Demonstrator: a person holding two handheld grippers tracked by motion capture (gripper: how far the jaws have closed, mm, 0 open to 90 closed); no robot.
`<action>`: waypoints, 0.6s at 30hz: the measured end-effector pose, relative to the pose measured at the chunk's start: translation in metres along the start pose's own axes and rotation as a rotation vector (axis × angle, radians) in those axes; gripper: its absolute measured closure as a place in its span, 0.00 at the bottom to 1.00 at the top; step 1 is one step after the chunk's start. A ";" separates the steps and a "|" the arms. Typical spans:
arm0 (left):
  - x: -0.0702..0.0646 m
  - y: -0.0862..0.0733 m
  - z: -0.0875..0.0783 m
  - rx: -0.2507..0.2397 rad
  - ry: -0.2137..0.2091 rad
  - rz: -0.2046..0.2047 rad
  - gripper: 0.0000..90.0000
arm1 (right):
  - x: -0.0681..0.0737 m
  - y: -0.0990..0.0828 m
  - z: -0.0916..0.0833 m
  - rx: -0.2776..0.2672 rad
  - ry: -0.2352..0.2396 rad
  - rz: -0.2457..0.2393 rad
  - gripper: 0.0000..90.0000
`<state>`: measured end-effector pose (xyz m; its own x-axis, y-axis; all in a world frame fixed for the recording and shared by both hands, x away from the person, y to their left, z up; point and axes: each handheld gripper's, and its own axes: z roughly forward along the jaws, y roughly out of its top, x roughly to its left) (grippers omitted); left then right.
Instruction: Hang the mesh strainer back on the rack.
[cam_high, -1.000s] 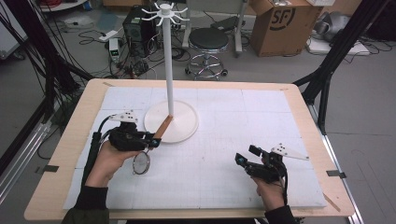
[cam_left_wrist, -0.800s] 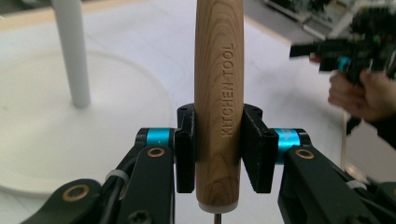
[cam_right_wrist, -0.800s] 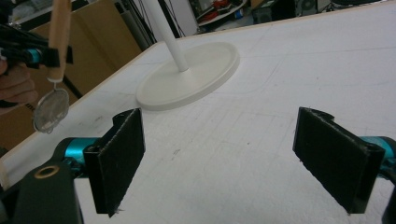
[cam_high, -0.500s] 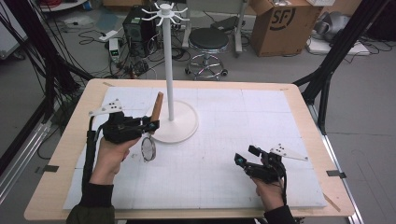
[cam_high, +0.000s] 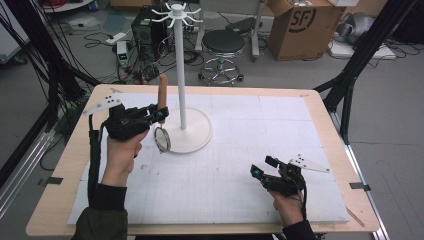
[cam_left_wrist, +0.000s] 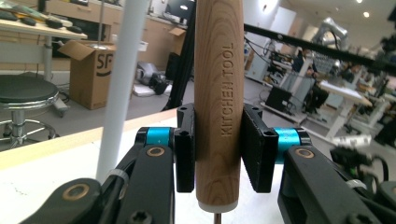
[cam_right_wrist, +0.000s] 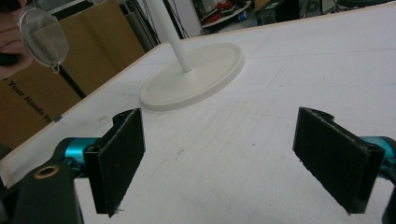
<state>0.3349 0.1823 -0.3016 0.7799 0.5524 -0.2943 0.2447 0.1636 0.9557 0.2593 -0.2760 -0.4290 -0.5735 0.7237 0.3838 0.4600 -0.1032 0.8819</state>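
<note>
White foam-covered wooden table (cam_high: 300, 200), then tall white hook stand (cam_high: 179, 75) with round base at centre. Left gripper (cam_high: 159, 114) is clamped on wooden-handled small mesh strainer (cam_left_wrist: 218, 93), handle upright, mesh bowl hanging at 6 o'clock, off the table. Pick done; hanging on top hooks left. Right gripper (cam_right_wrist: 233, 158) jaws apart, idle at 4 o'clock.

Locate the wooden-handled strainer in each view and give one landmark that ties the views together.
High view: left of centre, the strainer is held upright beside the pole, handle up, mesh down.
Left gripper view: centre, its wooden handle is clamped between the jaws.
Right gripper view: top left corner, its mesh bowl hangs there.
Shared landmark: the white stand.
</note>
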 end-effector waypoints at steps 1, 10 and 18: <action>0.000 0.004 0.001 -0.009 0.009 0.008 0.77 | 0.000 0.000 0.000 0.004 0.001 0.004 0.18; -0.012 0.031 0.009 -0.125 0.004 0.082 0.77 | 0.000 -0.001 0.000 0.004 0.002 0.004 0.18; -0.010 0.049 0.015 -0.160 0.022 0.096 0.77 | 0.000 0.000 -0.001 0.001 0.006 0.011 0.18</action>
<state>0.3474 0.1728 -0.2521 0.7823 0.5889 -0.2031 0.0736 0.2364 0.9689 0.2585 -0.2769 -0.4287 -0.5726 0.7184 0.3950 0.4668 -0.1104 0.8775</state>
